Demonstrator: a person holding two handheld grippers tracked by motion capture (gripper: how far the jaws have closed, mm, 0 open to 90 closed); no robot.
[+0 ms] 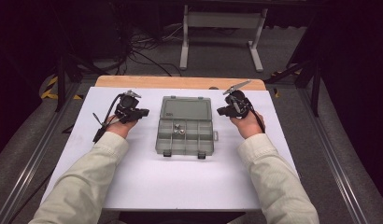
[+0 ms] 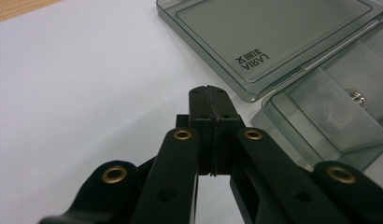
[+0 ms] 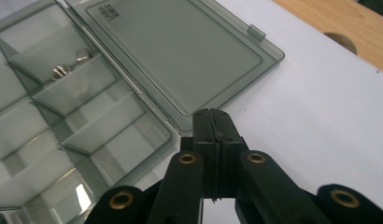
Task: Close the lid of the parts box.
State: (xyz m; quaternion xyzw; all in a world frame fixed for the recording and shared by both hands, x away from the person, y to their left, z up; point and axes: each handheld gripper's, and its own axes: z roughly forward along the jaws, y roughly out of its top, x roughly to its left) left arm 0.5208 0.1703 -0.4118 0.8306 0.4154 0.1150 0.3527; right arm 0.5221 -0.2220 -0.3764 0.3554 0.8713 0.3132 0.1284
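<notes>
Left hand-held gripper (image 1: 144, 112): clenched on nothing, its two black jaws pressed flat together. It sits on the left of the counter, pointing toward the box and just beside the lid's left edge.
Counter (image 1: 110, 177): flat white matte sheet over a pale wooden top, with a strip of wood showing along the far edge.
Organiser box (image 1: 185, 138): centre of the counter, between the two grippers. It is smoky grey translucent plastic, rectangular with rounded corners, and split into small square compartments by thin walls. Two latch tabs sit on its near edge.
Lid (image 1: 186, 108): lies open and flat on the far side of the box, hinged to it, smooth and glossy, with a raised inner border and small printed lettering.
Contents (image 1: 178, 130): a few small shiny metal parts, probably screws or nuts, in the middle compartments of the far row.
Right hand-held gripper (image 1: 221, 111): clenched and empty, jaws meeting in a thin seam. It points at the lid's right edge, close to it.
Step in hand: likely closing the lid. Slip both tips under its side edges evenly, swing it over together, and keep the light box from sliding.
</notes>
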